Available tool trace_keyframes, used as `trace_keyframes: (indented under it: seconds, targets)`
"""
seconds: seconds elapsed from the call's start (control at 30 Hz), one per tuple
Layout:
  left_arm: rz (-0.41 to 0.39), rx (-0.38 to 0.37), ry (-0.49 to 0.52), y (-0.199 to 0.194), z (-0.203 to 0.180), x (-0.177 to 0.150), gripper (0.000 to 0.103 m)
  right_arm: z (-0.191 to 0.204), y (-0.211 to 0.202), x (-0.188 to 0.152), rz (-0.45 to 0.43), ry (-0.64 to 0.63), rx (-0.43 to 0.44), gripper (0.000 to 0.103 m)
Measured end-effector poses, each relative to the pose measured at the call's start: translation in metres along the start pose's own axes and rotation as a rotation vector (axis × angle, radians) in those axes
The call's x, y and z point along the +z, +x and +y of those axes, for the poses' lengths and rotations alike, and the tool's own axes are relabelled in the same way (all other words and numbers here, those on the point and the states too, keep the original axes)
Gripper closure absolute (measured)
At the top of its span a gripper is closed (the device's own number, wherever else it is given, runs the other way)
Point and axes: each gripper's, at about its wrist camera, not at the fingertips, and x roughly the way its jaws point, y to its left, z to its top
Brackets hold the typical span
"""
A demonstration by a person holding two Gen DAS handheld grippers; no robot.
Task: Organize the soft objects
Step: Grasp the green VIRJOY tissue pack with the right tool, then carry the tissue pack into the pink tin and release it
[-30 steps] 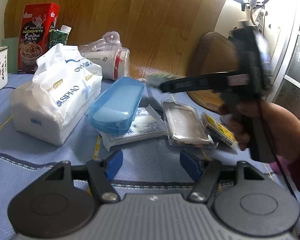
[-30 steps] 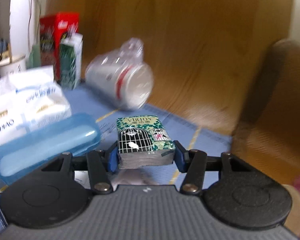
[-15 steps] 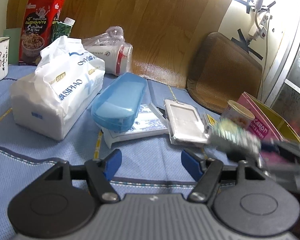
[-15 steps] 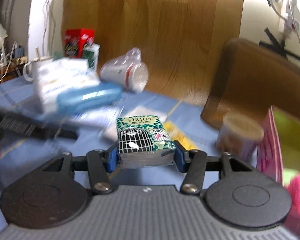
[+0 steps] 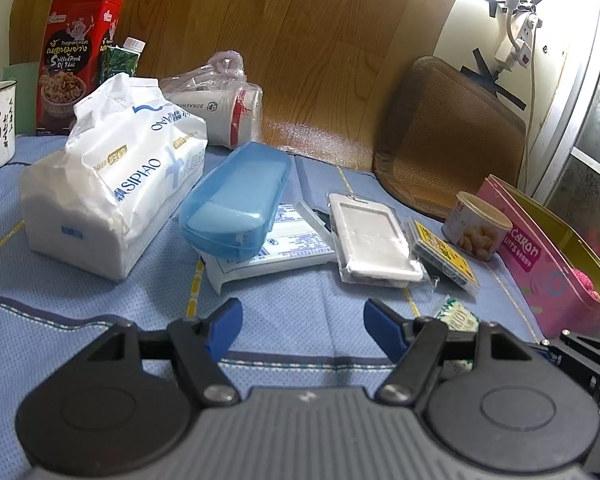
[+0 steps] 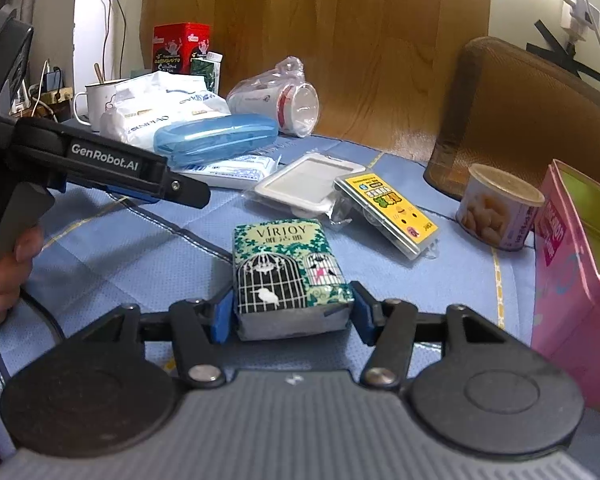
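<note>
Blue tablecloth (image 5: 300, 320), tissue bag (image 5: 112, 184), blue case (image 5: 236, 200)

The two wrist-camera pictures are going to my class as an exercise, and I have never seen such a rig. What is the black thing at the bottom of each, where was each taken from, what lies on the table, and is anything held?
There is no robot here. A person holds a two-finger gripper in each hand, and each one carries a wide-angle camera that looks out along its fingers.

The left view shows the left gripper, open and empty. Its jaws have just been opening.

The right view shows the right gripper with a pocket tissue pack between its blue pads. The pads lie against both sides of the pack, though these jaws have just been opening too.

On the blue tablecloth lie a big tissue bag, a blue plastic case, a small can and an open pink box.
</note>
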Motion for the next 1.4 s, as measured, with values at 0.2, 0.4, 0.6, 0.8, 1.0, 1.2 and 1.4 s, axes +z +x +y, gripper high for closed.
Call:
trace_keyframes:
  seconds: [0.2, 0.4, 0.6, 0.8, 1.0, 1.2, 1.4]
  targets:
    - [0.002, 0.003, 0.007, 0.0, -0.001, 0.0, 0.031, -0.002, -0.004, -0.004, 0.005, 0.023, 0.005, 0.038]
    - [0.01, -0.005, 0.016, 0.0, -0.003, 0.0, 0.026, 0.002, -0.01, -0.007, 0.002, 0.011, 0.032, 0.045]
    - [0.015, -0.006, 0.033, -0.003, -0.008, -0.003, 0.023, 0.012, -0.017, -0.01, -0.006, -0.023, 0.053, 0.045]
    - [0.037, -0.04, -0.018, -0.012, -0.007, -0.008, 0.022, 0.009, -0.016, -0.011, -0.001, -0.005, 0.073, 0.045]
    - [0.106, -0.118, -0.038, -0.02, -0.023, -0.017, 0.022, 0.012, -0.021, -0.015, 0.0, 0.044, 0.121, 0.045]
    - [0.181, -0.168, -0.084, -0.017, -0.036, -0.017, 0.034, 0.019, -0.031, -0.022, -0.032, 0.071, 0.157, 0.046]
    - [0.21, -0.214, -0.063, -0.01, -0.059, -0.016, 0.052, 0.011, -0.044, -0.025, -0.089, 0.101, 0.117, 0.047]
